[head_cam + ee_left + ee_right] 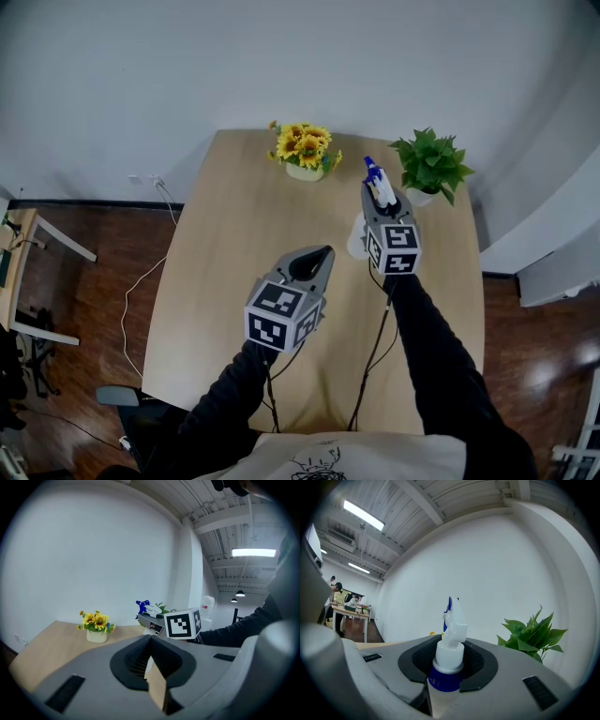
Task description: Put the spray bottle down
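Observation:
The spray bottle [375,178] has a white and blue trigger head and a pale body. My right gripper [382,199] is shut on its neck, just under the blue collar [445,679], and holds it upright over the far right part of the wooden table [234,281]. The bottle's body hangs below the jaws; I cannot tell whether its base touches the table. In the left gripper view the bottle's head [144,607] pokes above the right gripper [152,620]. My left gripper [317,258] hovers nearer the middle of the table, jaws together, with nothing in them.
A small pot of sunflowers [303,150] stands at the table's far edge. A green potted plant [431,167] stands at the far right corner, close beside the held bottle. Cables [375,347] trail from both grippers back to the person. A white wall lies behind the table.

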The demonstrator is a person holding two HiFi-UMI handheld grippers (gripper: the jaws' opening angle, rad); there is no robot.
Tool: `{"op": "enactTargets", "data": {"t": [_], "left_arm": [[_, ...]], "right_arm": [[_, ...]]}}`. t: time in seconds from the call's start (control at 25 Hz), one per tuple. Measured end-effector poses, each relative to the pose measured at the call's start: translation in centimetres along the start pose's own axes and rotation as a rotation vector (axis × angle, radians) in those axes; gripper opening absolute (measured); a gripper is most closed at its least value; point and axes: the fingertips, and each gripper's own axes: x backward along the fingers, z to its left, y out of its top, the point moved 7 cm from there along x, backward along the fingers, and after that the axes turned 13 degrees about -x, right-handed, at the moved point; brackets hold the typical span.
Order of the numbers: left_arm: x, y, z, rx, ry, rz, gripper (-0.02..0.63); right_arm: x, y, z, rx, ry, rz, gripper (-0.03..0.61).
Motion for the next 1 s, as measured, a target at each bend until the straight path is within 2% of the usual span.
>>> {"op": "enactTargets", "data": {"t": [0.56, 0.64, 0.76, 0.88, 1.0], "left_arm": [[0.3, -0.4, 0.8, 0.016, 0.003, -0.007, 0.015], [0.5, -0.3, 0.8, 0.016, 0.001, -0.008, 0.015], [0.5, -0.2, 0.7, 0.017, 0.001, -0.008, 0.015], [0.7, -0.1, 0.6, 0.014, 0.003, -0.009, 0.015], [1.2, 0.2, 0.4, 0.012, 0.007, -0.012, 0.015]], "right_arm": [[0.0, -0.4, 1.1, 0.024, 0.001, -0.016, 0.090], [0.0, -0.5, 1.2, 0.012, 0.011, -0.002, 0.147], [0.0, -0.7, 1.2, -0.003, 0.022, 0.014, 0.179], [0.4, -0.7, 1.0, -0.021, 0.013, 0.031, 0.242], [2.1, -0.7, 0.6, -0.059, -0.005, 0.056, 0.256]]}}
